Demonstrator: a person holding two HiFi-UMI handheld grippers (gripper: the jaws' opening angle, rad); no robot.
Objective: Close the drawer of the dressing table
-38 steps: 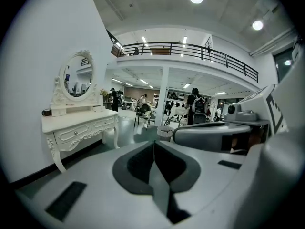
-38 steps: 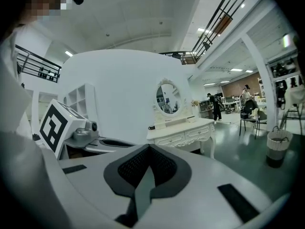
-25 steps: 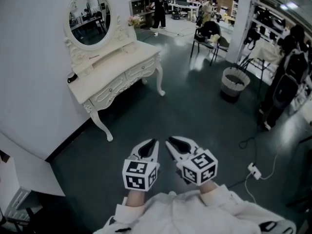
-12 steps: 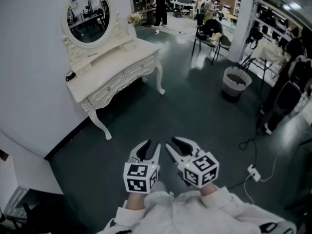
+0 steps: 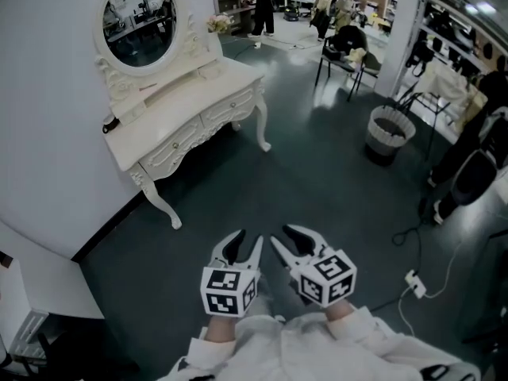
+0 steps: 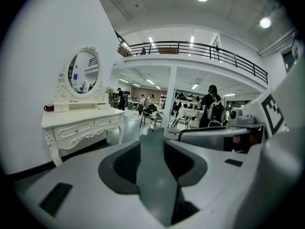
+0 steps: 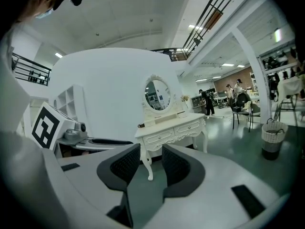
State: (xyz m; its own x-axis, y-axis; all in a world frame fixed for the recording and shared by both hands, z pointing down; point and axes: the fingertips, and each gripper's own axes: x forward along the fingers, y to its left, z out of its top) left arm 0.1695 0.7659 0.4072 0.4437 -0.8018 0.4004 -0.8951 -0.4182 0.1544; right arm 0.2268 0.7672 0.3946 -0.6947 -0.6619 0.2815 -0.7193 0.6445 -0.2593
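Dressing table (image 5: 171, 125): one, against the wall at the floor's left edge, well apart from both grippers. Drawer fronts (image 5: 228, 109): two, one knob (image 7: 188, 127) each; which one stands out cannot be told. Judged light, rigid and straight-sliding; push flat on the front beside its knob. Left gripper (image 5: 249, 236): jaws have just been opening, parted, nothing between. Right gripper (image 5: 282, 234): likewise parted, empty.

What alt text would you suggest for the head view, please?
The left gripper and right gripper point forward over a dark floor, jaws just opened further, nothing between them. A white dressing table with oval mirror stands against the wall, upper left.
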